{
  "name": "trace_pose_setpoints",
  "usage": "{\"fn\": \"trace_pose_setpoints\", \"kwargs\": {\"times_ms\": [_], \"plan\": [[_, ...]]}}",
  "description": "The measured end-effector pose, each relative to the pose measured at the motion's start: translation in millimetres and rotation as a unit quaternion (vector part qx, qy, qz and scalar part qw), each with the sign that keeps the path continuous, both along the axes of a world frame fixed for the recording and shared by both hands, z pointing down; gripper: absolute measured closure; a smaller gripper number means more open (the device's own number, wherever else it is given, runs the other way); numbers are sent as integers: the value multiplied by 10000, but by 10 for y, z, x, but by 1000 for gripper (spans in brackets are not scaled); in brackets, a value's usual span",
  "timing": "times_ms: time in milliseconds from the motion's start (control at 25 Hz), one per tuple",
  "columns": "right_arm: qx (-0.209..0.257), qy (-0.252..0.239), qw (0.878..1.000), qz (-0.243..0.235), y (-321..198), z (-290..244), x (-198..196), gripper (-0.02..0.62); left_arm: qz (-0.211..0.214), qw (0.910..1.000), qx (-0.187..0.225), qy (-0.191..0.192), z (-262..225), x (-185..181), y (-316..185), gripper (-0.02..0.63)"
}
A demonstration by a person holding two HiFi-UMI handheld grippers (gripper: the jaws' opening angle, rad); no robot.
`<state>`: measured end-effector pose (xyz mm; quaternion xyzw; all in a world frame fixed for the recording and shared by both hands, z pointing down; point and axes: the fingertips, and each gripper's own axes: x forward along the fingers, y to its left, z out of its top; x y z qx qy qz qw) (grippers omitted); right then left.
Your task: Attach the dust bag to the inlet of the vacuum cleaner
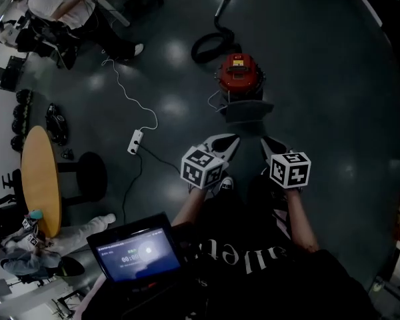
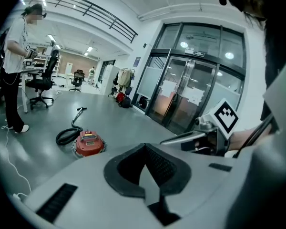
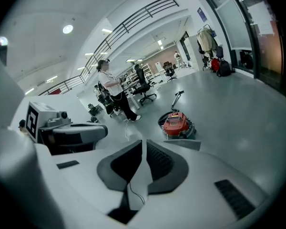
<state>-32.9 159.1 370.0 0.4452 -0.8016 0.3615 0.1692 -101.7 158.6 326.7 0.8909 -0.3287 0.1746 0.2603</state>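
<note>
The red vacuum cleaner [image 1: 237,72] stands on the dark floor, its black hose [image 1: 212,44] coiled behind it. A flat grey piece, apparently the dust bag [image 1: 247,110], lies against its near side. My left gripper [image 1: 230,141] and right gripper [image 1: 269,143] hover side by side short of the bag, both shut and empty. The left gripper view shows the vacuum [image 2: 89,143] far beyond the left gripper's [image 2: 144,175] closed jaws. In the right gripper view the vacuum [image 3: 177,122] and the bag [image 3: 184,143] sit beyond the right gripper [image 3: 144,168].
A white power strip [image 1: 135,141] with its cable lies on the floor at left. A round wooden table [image 1: 39,179] and a black stool [image 1: 91,175] stand further left. A screen [image 1: 136,252] sits by my body. People and office chairs [image 1: 67,9] are at the far left.
</note>
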Motion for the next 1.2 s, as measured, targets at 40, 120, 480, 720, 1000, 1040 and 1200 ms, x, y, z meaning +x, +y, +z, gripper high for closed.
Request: {"fn": "trace_pose_setpoints", "kwargs": {"times_ms": [40,120,480,720,1000,1040,1200], "plan": [[49,41,10000,68,44,-22,-91,551,63,10000,23,10,-5,-98,47,600],[125,94,9997,201,157,-57,-292,551,169,9998,51,64,15,-319,164,600],[92,203,9980,586,888,-12,-926,551,440,9979,-219,420,349,-1018,789,600],[30,351,9976,600,1389,-68,-1082,551,674,9958,-262,553,316,-1095,1235,600],[300,227,9979,529,1770,-220,-1048,551,639,9963,-145,550,257,-1031,1710,600],[339,216,9979,501,1858,-233,-1026,551,623,9965,-113,547,244,-996,1798,600],[413,225,9981,405,2393,-317,-927,551,499,9971,5,575,102,-842,2308,600]]}}
